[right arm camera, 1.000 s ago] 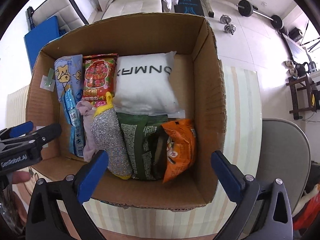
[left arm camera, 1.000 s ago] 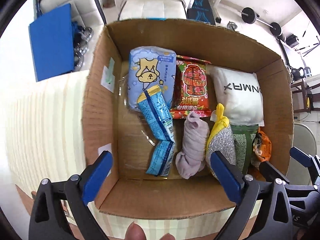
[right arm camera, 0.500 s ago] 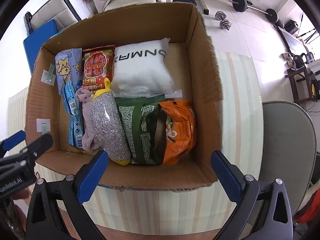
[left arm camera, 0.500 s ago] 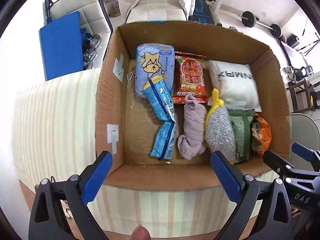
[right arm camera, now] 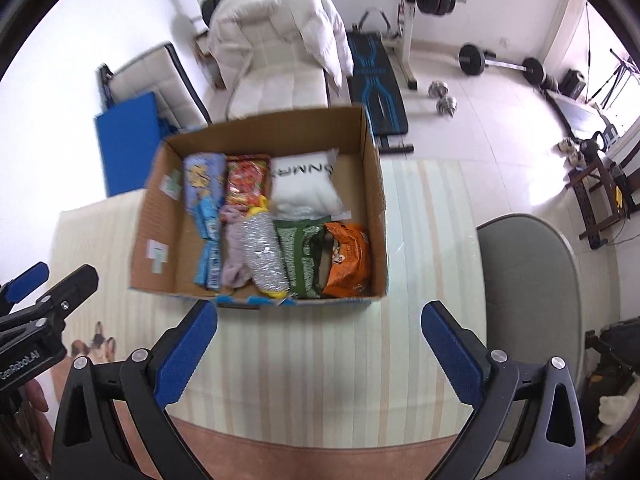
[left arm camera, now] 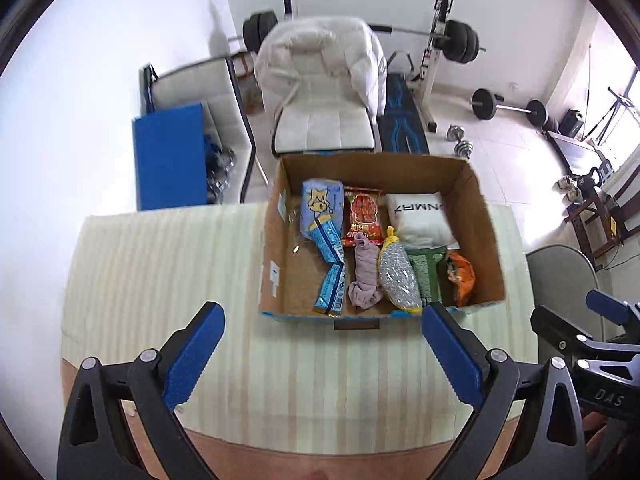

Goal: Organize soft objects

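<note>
We hold the left gripper [left arm camera: 320, 356] and the right gripper [right arm camera: 320, 348] both released and empty above the striped table [left arm camera: 160, 264], at 6 o'clock from the cardboard box [left arm camera: 486, 240], we judge because the packing looks finished. The soft objects lie inside in rows so they fit: a white pillow [left arm camera: 420, 216] at 1 o'clock, crinkly snack bags, a lilac cloth [left arm camera: 366, 276] and a glittery silver pouch [left arm camera: 398, 278].
</note>
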Demonstrator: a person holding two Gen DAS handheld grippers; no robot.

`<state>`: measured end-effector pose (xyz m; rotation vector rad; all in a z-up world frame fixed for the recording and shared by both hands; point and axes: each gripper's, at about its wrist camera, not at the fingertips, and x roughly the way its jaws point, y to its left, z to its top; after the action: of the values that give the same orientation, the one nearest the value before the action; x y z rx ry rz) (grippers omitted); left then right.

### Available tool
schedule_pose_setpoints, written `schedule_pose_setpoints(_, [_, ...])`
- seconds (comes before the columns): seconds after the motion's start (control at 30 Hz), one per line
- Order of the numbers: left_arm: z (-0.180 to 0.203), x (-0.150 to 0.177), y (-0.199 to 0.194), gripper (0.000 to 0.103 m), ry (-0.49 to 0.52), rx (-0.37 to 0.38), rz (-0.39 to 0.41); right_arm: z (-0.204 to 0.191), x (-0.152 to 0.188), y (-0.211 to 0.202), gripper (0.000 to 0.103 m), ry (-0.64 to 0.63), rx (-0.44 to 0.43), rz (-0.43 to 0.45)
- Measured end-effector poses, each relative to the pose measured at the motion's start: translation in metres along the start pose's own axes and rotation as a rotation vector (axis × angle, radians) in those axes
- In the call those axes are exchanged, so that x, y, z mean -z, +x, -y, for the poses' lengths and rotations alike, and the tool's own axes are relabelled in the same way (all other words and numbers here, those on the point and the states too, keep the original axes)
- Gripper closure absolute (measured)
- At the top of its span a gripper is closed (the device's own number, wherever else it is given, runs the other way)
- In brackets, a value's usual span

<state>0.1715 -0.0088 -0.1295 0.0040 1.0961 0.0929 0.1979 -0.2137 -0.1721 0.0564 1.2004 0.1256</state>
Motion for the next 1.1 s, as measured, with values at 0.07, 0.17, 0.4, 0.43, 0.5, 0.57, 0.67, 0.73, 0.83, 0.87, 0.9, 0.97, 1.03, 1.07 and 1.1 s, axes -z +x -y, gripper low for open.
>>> schedule_pose_setpoints(0.07, [0.001, 0.008, -0.022, 0.002, -0.002, 0.007, 0.018, -0.002, 0.01, -0.025, 0.0, -0.005, -0.009, 0.033])
schedule_pose_setpoints(0.17, [0.004, 0.021, -0.053, 0.002, 0.007, 0.008, 0.054, -0.007, 0.027, -0.061, 0.0, -0.017, -0.019, 0.077])
schedule_pose_setpoints(0.4, [0.002, 0.043, -0.111, 0.002, 0.003, -0.004, 0.129, -0.013, 0.061, -0.136, 0.0, -0.02, -0.032, 0.182])
schedule_pose_setpoints(0.43, [0.0, 0.046, -0.12, 0.002, -0.008, 0.003, 0.137, -0.013, 0.066, -0.147, 0.0, -0.018, -0.029, 0.2])
schedule_pose_setpoints(0.5, [-0.001, 0.051, -0.13, 0.002, -0.017, 0.009, 0.144, -0.015, 0.076, -0.167, 0.0, -0.021, -0.027, 0.228])
schedule_pose_setpoints(0.57, [-0.002, 0.057, -0.145, 0.002, -0.024, 0.018, 0.16, -0.017, 0.085, -0.184, 0.0, -0.023, -0.031, 0.244])
schedule_pose_setpoints(0.67, [-0.004, 0.068, -0.164, 0.002, -0.031, 0.029, 0.176, -0.022, 0.099, -0.21, 0.0, -0.036, -0.049, 0.268])
schedule_pose_setpoints(0.73, [-0.005, 0.075, -0.174, 0.002, -0.032, 0.031, 0.185, -0.025, 0.109, -0.226, 0.0, -0.049, -0.051, 0.291])
schedule_pose_setpoints(0.83, [-0.005, 0.085, -0.187, 0.002, -0.033, 0.024, 0.2, -0.027, 0.122, -0.244, 0.0, -0.053, -0.06, 0.303])
schedule_pose_setpoints(0.87, [-0.006, 0.087, -0.191, 0.002, -0.036, 0.02, 0.209, -0.027, 0.126, -0.249, 0.0, -0.056, -0.054, 0.31])
schedule_pose_setpoints(0.9, [-0.006, 0.089, -0.195, 0.002, -0.037, 0.016, 0.217, -0.027, 0.13, -0.255, 0.0, -0.058, -0.042, 0.321])
schedule_pose_setpoints(0.97, [-0.008, 0.089, -0.198, 0.002, -0.036, 0.003, 0.231, -0.026, 0.136, -0.263, 0.0, -0.058, -0.023, 0.34])
schedule_pose_setpoints(1.03, [-0.009, 0.089, -0.203, 0.002, -0.042, -0.012, 0.253, -0.026, 0.137, -0.269, 0.0, -0.057, -0.008, 0.359])
schedule_pose_setpoints(1.07, [-0.011, 0.089, -0.204, 0.002, -0.044, -0.015, 0.262, -0.025, 0.137, -0.272, 0.0, -0.056, 0.001, 0.369])
schedule_pose_setpoints(1.1, [-0.012, 0.088, -0.205, 0.002, -0.047, -0.018, 0.27, -0.025, 0.137, -0.275, 0.0, -0.054, 0.01, 0.38])
